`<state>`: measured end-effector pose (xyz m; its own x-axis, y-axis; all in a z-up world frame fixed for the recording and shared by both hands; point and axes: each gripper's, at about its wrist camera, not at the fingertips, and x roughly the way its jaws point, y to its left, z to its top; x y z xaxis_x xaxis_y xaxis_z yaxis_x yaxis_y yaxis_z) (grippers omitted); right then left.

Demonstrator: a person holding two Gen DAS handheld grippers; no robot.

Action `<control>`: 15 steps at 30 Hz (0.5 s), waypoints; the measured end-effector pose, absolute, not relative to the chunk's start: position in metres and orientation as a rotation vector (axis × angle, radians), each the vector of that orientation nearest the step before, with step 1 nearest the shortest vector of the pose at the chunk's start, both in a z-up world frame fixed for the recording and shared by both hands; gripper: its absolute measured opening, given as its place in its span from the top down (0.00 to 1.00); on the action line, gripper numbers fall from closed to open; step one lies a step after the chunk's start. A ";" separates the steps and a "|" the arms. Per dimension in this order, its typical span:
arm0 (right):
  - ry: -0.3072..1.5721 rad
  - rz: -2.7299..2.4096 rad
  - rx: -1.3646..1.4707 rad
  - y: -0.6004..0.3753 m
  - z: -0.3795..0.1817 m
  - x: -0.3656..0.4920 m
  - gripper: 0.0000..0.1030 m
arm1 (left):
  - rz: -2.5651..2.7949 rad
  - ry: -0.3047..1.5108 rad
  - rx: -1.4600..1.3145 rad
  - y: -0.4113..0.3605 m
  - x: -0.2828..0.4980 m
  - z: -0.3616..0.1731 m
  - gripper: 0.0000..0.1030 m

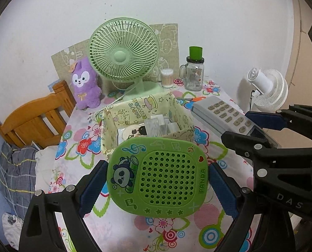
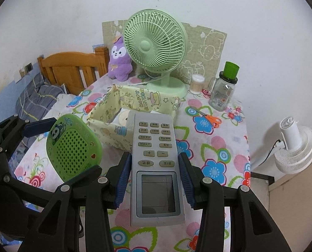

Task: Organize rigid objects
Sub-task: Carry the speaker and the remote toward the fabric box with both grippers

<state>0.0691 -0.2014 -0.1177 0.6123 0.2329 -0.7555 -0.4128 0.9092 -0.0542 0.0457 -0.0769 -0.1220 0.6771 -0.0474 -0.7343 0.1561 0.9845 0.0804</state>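
Left wrist view: the table [image 1: 76, 168] under its flowered cloth is seen from above, with a green fan [image 1: 123, 50] at twelve o'clock and a cream fabric storage box [image 1: 114, 124] just below it. Some items, among them a clear plastic piece and a flat printed card or packet, are already seen lying inside the box, so part of the sorting can be judged done. Two rigid things are lifted clear of the table and not yet placed.

The remote control [image 2: 156, 163] is clamped across its width by the right gripper [image 2: 155, 180], the blue pads being pressed on both long edges beside the screen. Its long axis is run from six to twelve o'clock in the right wrist view, with the button end pointed at the box and the screen end nearest the camera.

The green panda case [image 1: 158, 177] is held by the left gripper [image 1: 157, 185], whose jaws are spread wide and closed on its two short sides. Its long axis lies from nine to three o'clock in the left wrist view, face up, just short of the box's near wall.

Orange scissors [image 2: 210, 118] are left lying on the cloth at two o'clock of the box; whether they belong in it cannot be told.
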 end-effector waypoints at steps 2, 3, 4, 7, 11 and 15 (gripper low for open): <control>0.830 0.371 -0.233 -0.199 -0.116 0.073 0.53 | -0.118 0.815 0.139 -0.075 0.049 -0.121 0.08; 0.827 0.367 -0.235 -0.197 -0.116 0.075 0.53 | -0.121 0.814 0.138 -0.073 0.053 -0.121 0.08; 0.825 0.361 -0.235 -0.195 -0.115 0.078 0.53 | -0.123 0.815 0.136 -0.072 0.055 -0.121 0.08; 0.830 0.348 -0.216 -0.192 -0.114 0.086 0.53 | -0.127 0.821 0.122 -0.065 0.065 -0.120 0.08; 0.836 0.331 -0.193 -0.187 -0.115 0.098 0.53 | -0.130 0.819 0.116 -0.058 0.076 -0.121 0.08; 0.841 0.307 -0.183 -0.182 -0.116 0.110 0.53 | -0.131 0.821 0.113 -0.054 0.089 -0.122 0.08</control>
